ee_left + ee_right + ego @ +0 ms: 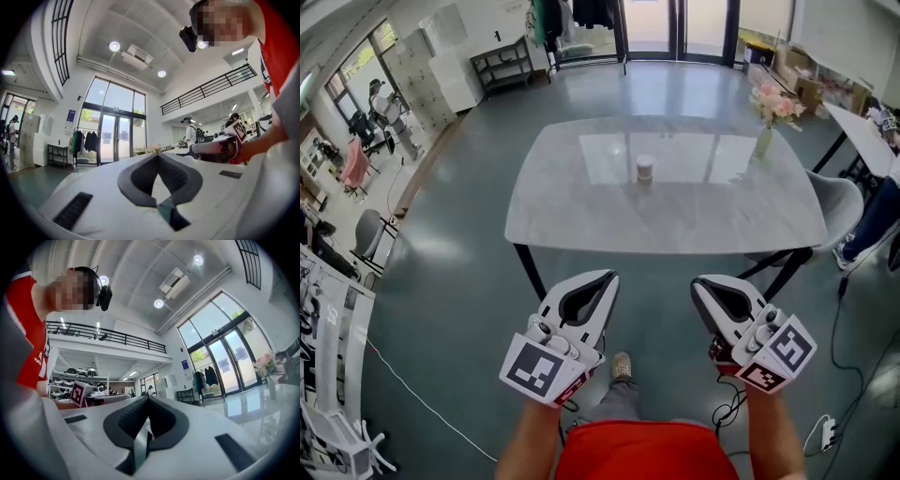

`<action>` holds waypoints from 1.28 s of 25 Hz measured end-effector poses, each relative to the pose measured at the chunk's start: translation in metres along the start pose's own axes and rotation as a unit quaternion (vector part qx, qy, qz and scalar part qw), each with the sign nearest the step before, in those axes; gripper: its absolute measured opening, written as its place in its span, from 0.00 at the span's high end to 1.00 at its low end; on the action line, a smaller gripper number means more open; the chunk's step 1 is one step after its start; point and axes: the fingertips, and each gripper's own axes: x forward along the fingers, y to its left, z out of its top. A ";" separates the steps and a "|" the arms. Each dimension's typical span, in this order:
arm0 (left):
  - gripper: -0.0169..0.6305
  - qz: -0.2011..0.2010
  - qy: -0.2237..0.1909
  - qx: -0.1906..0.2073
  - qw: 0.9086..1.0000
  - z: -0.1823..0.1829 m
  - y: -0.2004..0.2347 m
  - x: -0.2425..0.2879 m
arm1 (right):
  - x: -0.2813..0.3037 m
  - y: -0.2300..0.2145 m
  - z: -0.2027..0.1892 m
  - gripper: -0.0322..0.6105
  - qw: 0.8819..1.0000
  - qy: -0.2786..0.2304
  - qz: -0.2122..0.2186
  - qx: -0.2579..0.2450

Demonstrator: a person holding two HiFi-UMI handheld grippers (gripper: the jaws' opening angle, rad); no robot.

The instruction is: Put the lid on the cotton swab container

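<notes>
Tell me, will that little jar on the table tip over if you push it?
Maybe. The jar stands upright, a bit taller than wide, so a high push could tip it. The table looks shiny and smooth, so a low push would likely slide it. It looks small, so it is probably light.

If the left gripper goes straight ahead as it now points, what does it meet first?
Probably the near edge of the marble table; whether the left gripper is level with the top is unclear. Beyond, the small container stands roughly in line.
</notes>
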 end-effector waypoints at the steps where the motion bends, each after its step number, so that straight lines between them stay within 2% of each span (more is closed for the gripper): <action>1: 0.94 -0.004 0.001 0.001 1.000 -0.002 0.011 0.010 | 0.009 -0.010 0.001 0.94 1.000 0.002 -0.002 0.000; 6: 0.94 -0.034 0.037 -0.015 0.999 -0.018 0.065 0.048 | 0.063 -0.056 0.003 0.94 1.000 0.014 -0.022 -0.007; 11: 0.94 -0.051 0.044 -0.027 0.997 -0.033 0.114 0.092 | 0.104 -0.105 0.003 0.94 0.999 0.022 -0.042 -0.011; 15: 0.94 -0.062 0.040 -0.016 0.997 -0.038 0.140 0.126 | 0.123 -0.139 0.004 0.94 0.998 0.030 -0.055 -0.009; 18: 0.94 -0.068 0.060 -0.020 0.996 -0.048 0.154 0.145 | 0.134 -0.162 0.001 0.94 0.997 0.040 -0.061 -0.009; 28: 0.94 -0.065 0.072 -0.004 0.995 -0.084 0.203 0.199 | 0.177 -0.242 -0.016 0.93 0.996 0.068 -0.049 -0.018; 32: 0.91 -0.064 0.081 -0.017 0.995 -0.099 0.226 0.221 | 0.198 -0.276 -0.029 0.93 0.996 0.078 -0.041 -0.013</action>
